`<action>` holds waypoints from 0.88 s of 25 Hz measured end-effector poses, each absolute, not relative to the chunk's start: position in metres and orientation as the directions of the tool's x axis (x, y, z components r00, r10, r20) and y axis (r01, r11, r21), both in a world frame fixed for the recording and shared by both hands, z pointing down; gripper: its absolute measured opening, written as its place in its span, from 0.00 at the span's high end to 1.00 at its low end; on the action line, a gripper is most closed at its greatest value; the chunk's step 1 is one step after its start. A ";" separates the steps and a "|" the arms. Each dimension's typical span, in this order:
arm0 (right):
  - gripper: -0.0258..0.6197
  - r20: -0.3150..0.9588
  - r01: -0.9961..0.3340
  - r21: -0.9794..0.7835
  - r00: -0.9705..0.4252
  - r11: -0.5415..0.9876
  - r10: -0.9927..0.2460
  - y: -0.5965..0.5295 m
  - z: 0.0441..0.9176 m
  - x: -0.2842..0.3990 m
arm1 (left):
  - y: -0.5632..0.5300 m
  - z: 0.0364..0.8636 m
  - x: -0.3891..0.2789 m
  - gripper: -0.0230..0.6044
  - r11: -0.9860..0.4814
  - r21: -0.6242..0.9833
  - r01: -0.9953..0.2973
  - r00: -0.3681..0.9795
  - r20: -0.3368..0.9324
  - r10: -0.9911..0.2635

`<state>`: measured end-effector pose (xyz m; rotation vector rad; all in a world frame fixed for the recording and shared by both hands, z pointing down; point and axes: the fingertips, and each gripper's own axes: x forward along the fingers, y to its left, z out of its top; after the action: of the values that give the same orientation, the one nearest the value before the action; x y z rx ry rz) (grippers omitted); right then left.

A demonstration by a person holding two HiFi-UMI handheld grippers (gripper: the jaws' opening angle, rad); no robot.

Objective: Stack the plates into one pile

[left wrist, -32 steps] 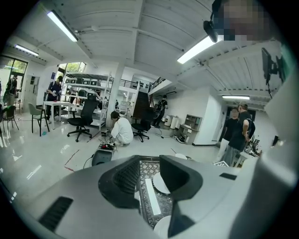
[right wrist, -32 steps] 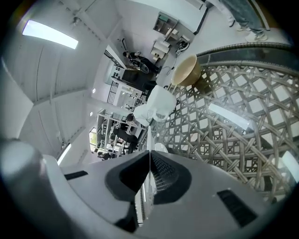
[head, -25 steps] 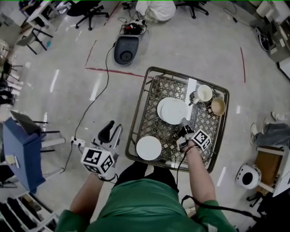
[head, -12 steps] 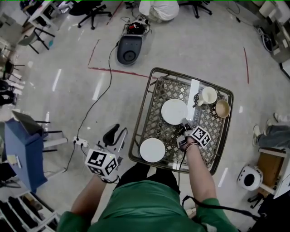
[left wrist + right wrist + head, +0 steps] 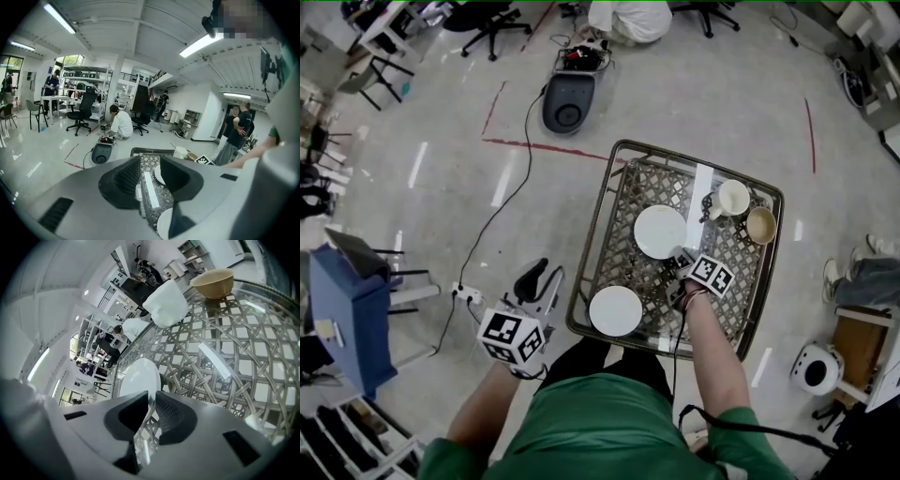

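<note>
Green shirt cloth (image 5: 581,431) fills the bottom of the head view. At lower left the left gripper (image 5: 539,281) hangs over the floor, off the woven, metal-rimmed surface (image 5: 623,267). Its jaws are spread wide with nothing between them.

A small white plate (image 5: 615,310) lies alone near the surface's lower left corner. Just right of it, the right gripper (image 5: 682,258) reaches in to the lower right rim of a larger white plate (image 5: 661,231) at the middle of the surface. Its jaws have just been opening and now stand narrowly parted, released, with that rim in the gap. The two plates lie apart, not stacked.

Toward the upper right corner stand a white mug (image 5: 732,198) and, just beside it, a tan bowl (image 5: 760,224). On the floor beyond, at upper centre, are a red tape line (image 5: 534,147) and a dark round device (image 5: 566,103).
</note>
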<state>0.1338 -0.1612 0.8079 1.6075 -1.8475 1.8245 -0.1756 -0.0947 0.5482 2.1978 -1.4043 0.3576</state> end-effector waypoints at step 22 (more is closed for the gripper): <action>0.64 0.721 -0.910 -0.406 -0.373 0.080 -0.585 -0.172 0.720 0.127 | -0.099 0.528 -0.162 0.73 -0.349 0.267 -0.898 0.436 0.430 -0.791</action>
<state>0.1266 -0.1725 0.7205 1.4800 -1.9941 1.2006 -0.1624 -0.0990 0.5278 2.2304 -1.4227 0.3106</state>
